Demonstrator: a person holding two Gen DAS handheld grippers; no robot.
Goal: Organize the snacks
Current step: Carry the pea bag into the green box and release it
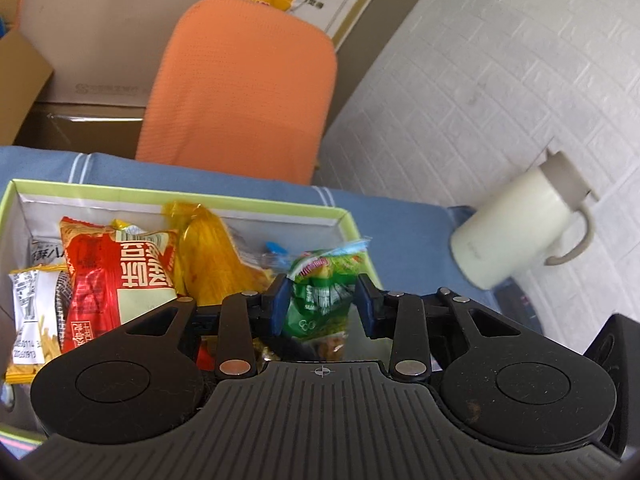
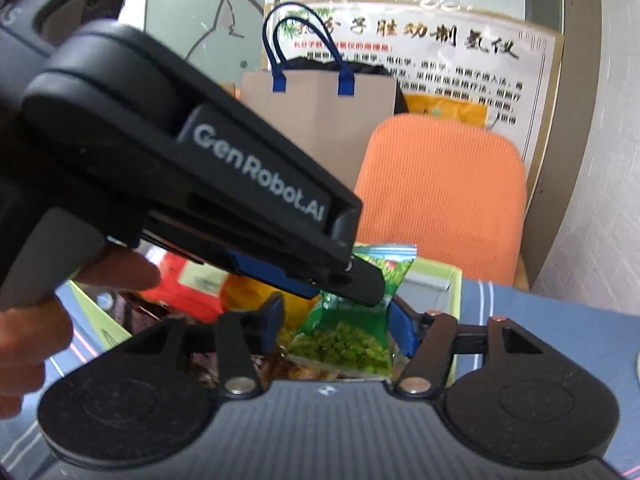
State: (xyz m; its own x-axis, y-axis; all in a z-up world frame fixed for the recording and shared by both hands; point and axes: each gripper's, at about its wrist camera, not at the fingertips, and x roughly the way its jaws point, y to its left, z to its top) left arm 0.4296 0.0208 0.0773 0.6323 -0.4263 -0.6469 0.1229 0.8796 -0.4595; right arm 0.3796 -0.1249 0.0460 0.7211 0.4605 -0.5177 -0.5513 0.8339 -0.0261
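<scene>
Left tongs pinch the green packet, apparently upright, over the box; right tongs stand spread around it.

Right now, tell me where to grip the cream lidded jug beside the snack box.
Probably the handle loop, coming from the right in the left wrist view: it juts out that side, away from the box, while the jug's body looks wide.
</scene>
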